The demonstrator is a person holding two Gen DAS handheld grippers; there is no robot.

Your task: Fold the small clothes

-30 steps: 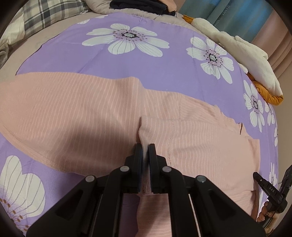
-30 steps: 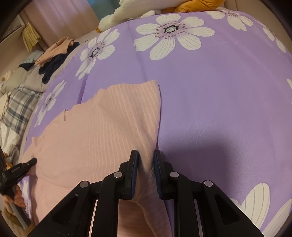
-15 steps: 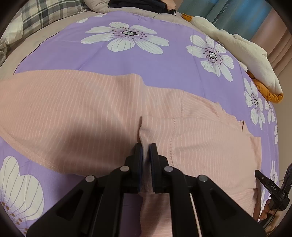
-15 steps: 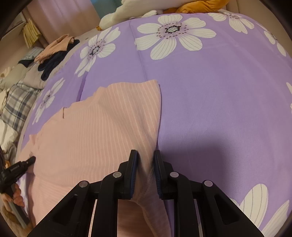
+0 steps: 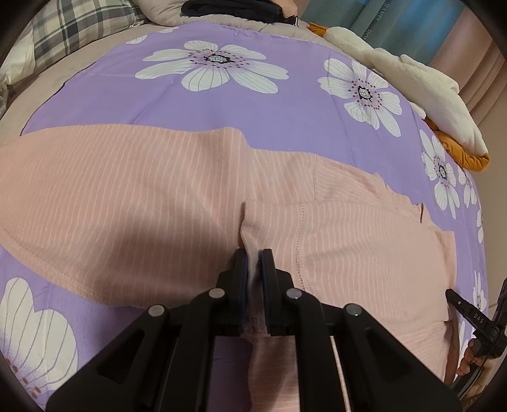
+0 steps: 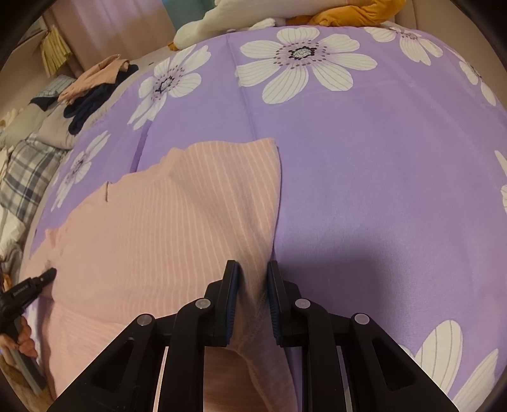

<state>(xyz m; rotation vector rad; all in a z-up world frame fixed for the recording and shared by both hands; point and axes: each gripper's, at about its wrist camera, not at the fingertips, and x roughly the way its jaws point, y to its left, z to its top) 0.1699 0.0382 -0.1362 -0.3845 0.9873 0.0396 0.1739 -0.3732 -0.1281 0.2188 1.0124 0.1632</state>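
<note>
A pink striped garment (image 5: 126, 196) lies on a purple flowered sheet (image 5: 253, 104), its near part folded over the rest. My left gripper (image 5: 253, 253) is shut on the folded edge, with fabric pinched between the pads. In the right wrist view the same garment (image 6: 177, 222) spreads to the left. My right gripper (image 6: 252, 264) is shut on its right edge, with a fold of fabric bunched between the jaws. Each gripper's tip shows at the edge of the other view, at the right in the left wrist view (image 5: 469, 313) and at the left in the right wrist view (image 6: 31, 286).
A white and orange plush toy (image 5: 421, 82) lies at the sheet's far right edge. A pile of dark and pink clothes (image 6: 95, 85) sits beyond the sheet. A plaid pillow (image 5: 79, 28) lies at the far left. Curtains (image 5: 412, 22) hang behind.
Both grippers have kept hold of the garment and carried the folded part a little farther over it. The right gripper's jaws stand slightly wider around the bunched fabric.
</note>
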